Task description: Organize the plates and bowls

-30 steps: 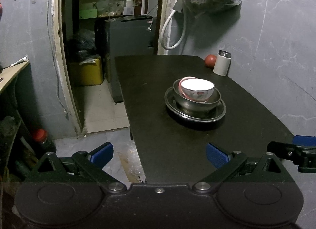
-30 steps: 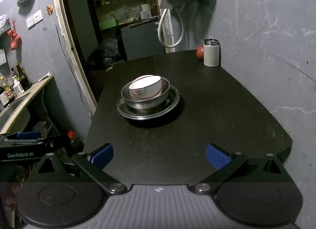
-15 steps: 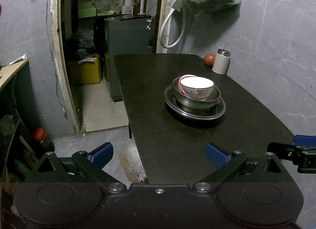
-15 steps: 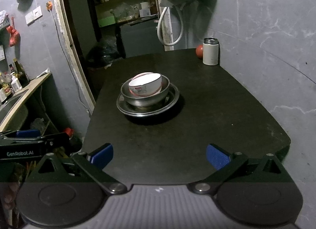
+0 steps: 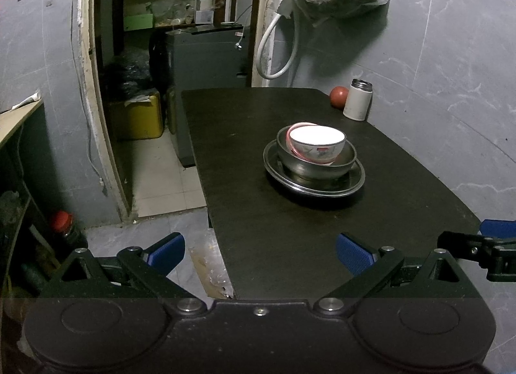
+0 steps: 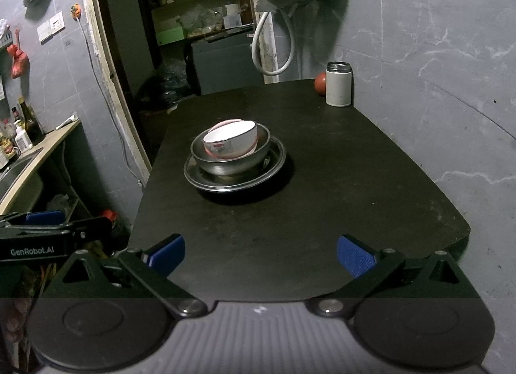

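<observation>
One white bowl inside steel bowl

Both wrist views from the near table edge; shared stack

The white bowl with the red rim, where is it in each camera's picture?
Left wrist: white bowl sits right of centre, nested in the metal bowl.
Right wrist: white bowl sits left of centre.
Shared landmark: white canister at the table's far corner.
</observation>
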Demonstrator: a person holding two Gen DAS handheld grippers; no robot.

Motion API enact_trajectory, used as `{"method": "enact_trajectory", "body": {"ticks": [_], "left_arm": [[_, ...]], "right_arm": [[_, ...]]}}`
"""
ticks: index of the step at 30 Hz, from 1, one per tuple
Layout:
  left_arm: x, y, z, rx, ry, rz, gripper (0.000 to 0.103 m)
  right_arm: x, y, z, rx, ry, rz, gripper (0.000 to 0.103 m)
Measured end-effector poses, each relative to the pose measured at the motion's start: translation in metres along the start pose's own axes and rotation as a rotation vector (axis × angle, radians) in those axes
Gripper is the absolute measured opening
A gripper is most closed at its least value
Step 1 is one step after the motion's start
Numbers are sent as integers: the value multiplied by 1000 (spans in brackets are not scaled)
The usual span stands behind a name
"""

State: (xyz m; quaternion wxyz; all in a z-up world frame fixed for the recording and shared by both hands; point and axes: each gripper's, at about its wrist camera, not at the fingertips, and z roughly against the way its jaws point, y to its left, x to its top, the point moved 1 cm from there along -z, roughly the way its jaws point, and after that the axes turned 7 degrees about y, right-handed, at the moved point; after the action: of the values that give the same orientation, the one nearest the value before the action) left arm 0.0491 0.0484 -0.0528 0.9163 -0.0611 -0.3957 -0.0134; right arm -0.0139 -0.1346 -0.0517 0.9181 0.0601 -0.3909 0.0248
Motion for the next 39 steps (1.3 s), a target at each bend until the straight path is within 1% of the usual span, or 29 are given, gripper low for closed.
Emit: {"method": "enact_trajectory", "body": {"ticks": [8,10,39], "left_arm": [[0,-1,0,6,1,3,101],[0,0,0,8,0,4,102],[-2,-4,0,13,2,-2,102]], "right_arm": [[0,-2,-1,4,2,3,103],[0,-2,-1,4,2,3,103],[0,-7,-3,12,10,-2,103]]}}
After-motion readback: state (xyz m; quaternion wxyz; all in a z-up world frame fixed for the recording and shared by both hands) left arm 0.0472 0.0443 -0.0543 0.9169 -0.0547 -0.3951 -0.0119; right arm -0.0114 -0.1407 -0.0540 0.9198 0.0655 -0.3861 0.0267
